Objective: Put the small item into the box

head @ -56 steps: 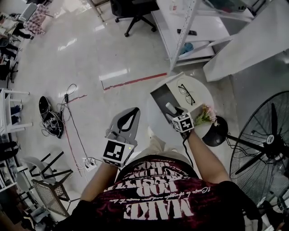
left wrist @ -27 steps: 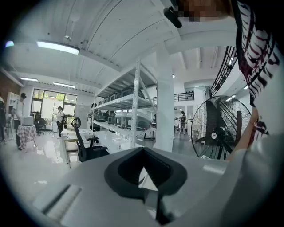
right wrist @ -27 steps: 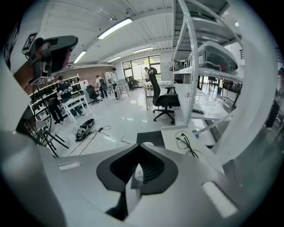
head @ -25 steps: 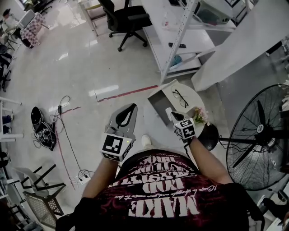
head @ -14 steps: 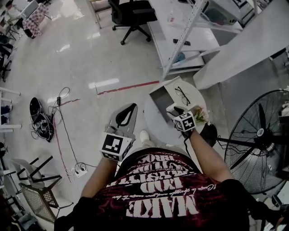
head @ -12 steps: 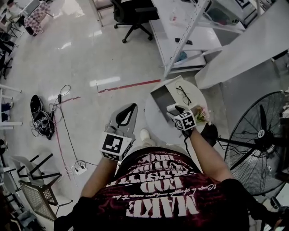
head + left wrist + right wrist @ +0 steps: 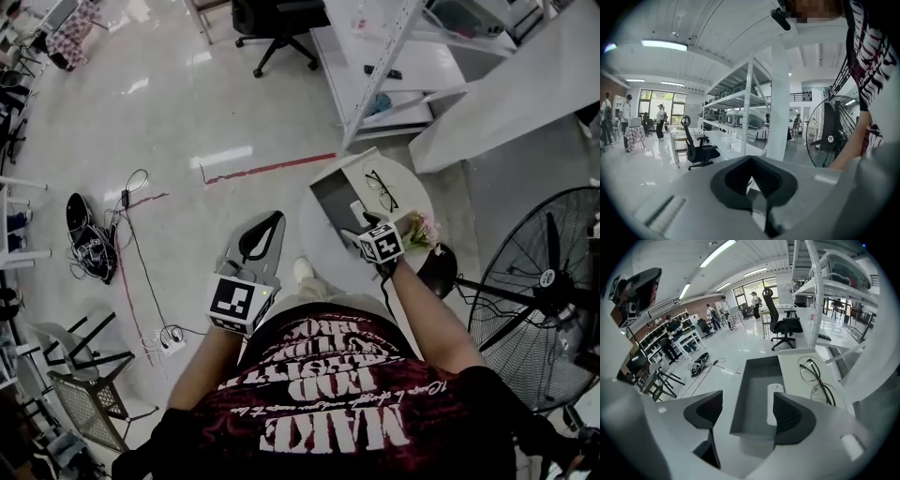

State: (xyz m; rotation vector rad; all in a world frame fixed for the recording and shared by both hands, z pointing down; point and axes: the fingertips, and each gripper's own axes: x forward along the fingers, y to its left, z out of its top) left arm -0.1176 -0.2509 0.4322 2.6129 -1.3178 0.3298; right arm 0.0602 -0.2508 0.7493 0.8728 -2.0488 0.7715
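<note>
- Glossy pale floor spreads below you, with a shelving rack [image 7: 375, 66], an office chair [image 7: 272, 19] and a standing fan [image 7: 548, 281] around a small round tabletop [image 7: 323, 244].
- On that tabletop sits the grey box [image 7: 750, 390], open at the top.
- You can see the small white item [image 7: 774, 401] lying inside the box, along the wall on the glasses' side.
- A pair of glasses [image 7: 818, 376] rests on the white panel just beside the box, and pink flowers [image 7: 422, 228] lie at the tabletop's edge near your right wrist.
- Your right tongs [image 7: 747, 404] hang over the box, spread wide and holding nothing.
- Your left tongs [image 7: 751, 161] are pressed together and empty, held off to the side of the tabletop, over the floor.
</note>
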